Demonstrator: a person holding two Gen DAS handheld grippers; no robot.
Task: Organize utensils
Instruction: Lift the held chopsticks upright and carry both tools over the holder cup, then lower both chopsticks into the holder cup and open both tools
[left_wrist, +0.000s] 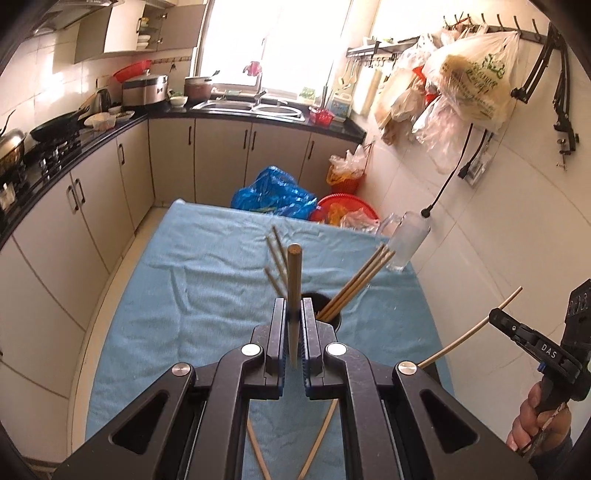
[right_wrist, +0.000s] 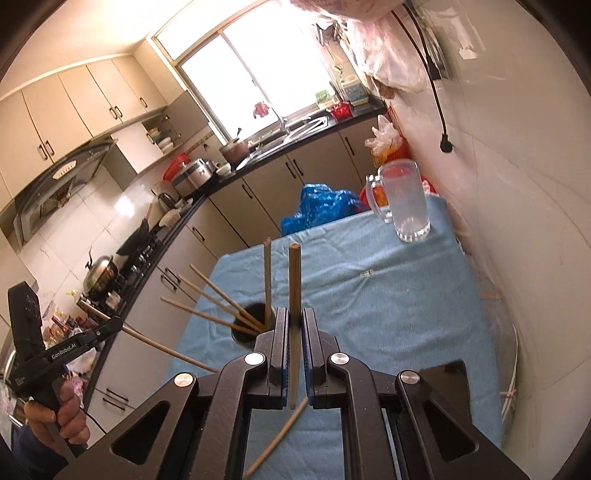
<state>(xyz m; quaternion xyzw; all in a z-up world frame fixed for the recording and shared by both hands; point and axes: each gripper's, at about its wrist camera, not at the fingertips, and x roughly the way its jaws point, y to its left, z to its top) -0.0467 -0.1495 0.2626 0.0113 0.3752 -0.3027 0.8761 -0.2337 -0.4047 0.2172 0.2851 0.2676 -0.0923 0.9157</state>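
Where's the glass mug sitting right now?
The glass mug stands upright at the far right corner of the blue cloth, beside the white wall, well beyond the black holder with the chopsticks; the left wrist view shows it too.

Left gripper (left_wrist: 294, 314): black angular linkage arms, silver round pivot screws, blue-lined fingers; right gripper (right_wrist: 294, 319) alike; "GenRobot.AI" lettering at lower left of the right view.
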